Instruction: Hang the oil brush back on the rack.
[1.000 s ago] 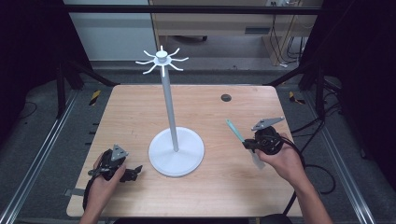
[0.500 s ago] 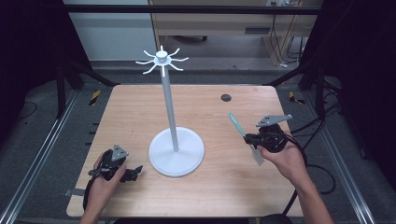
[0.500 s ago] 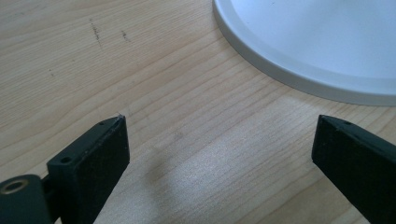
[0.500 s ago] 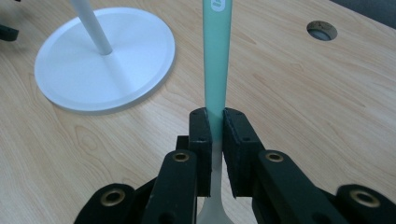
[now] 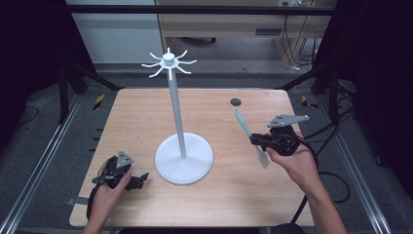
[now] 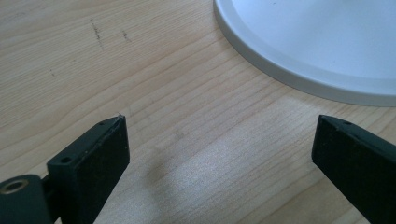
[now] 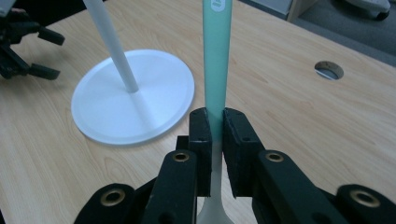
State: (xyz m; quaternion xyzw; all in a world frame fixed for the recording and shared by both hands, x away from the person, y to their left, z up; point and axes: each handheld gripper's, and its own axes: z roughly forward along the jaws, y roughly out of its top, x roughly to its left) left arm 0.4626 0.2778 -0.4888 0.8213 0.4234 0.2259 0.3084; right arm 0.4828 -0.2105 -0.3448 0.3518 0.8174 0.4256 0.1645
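Observation:
A white stand (image 5: 176,105) with a round base (image 5: 183,158) and a crown of hooks (image 5: 168,61) rises from the middle of the wooden table (image 5: 146,117). My right gripper (image 5: 255,140) hovers right of it, shut on a utensil (image 5: 242,122) with a teal handle and a pale blade (image 5: 263,157). In the right gripper view the pads (image 7: 201,135) pinch the utensil (image 7: 217,56) low on its handle, which points away over the table. My left gripper (image 5: 139,181) rests on the table, left of the base, open (image 6: 219,154) over bare wood.
A small round hole (image 5: 235,102) sits in the tabletop at the back right. The stand's base rim (image 6: 317,42) lies close ahead of the left jaws. Dark frame rails run along both table sides. The other gripper (image 7: 23,51) shows far left in the right gripper view.
My right gripper has risen with the utensil, whose handle now tilts more steeply toward the stand. The left gripper has stayed put.

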